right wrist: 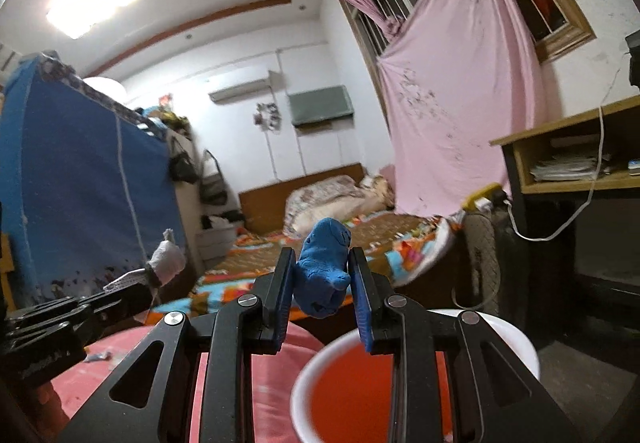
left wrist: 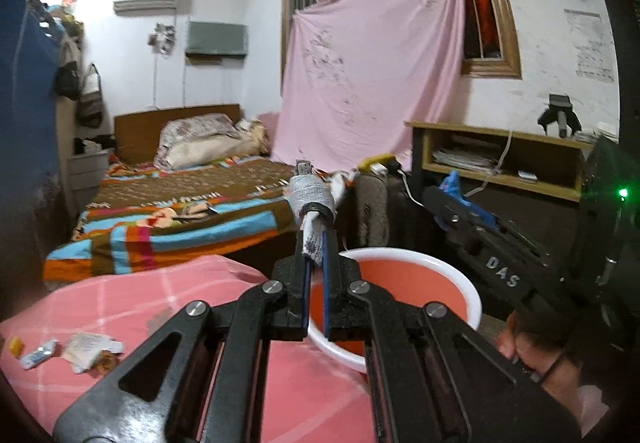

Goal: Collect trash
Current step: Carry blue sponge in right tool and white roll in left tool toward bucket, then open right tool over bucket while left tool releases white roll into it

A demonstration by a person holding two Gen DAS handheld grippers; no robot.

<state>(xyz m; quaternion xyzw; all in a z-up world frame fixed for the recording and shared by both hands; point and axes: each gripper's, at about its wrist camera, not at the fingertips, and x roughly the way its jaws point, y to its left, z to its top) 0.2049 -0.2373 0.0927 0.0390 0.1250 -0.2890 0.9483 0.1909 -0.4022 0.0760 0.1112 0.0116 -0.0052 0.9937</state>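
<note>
Above the red basin [left wrist: 404, 295] with the white rim, at the edge of the pink-checked worktop [left wrist: 132, 307]: two pieces of trash carried at once, one per gripper, so that both can drop into the same container. In the left gripper [left wrist: 316, 243], clenched tight on a crumpled white paper wad [left wrist: 312, 199], gripped by its twisted tail with the bulk sticking out past the fingertips. In the right gripper [right wrist: 322, 283], narrowly parted and grasping a scrunched blue wad [right wrist: 326, 267], squeezed between the blue pads. Held high and clear of the rim, probably to keep the scraps from snagging before release.

Left gripper tipped slightly downward and aimed over the basin's near rim toward the bed [left wrist: 180, 211]; right gripper about level, coming in from the right with a hand [left wrist: 536, 355] wrapped round its handle, basin directly below its fingers. Both close together, side by side, not touching.

Still on the worktop at far left: a few wrappers and scraps [left wrist: 86, 351], seemingly the remaining trash. Judged mid-task, with release over the basin as the likely next step.
</note>
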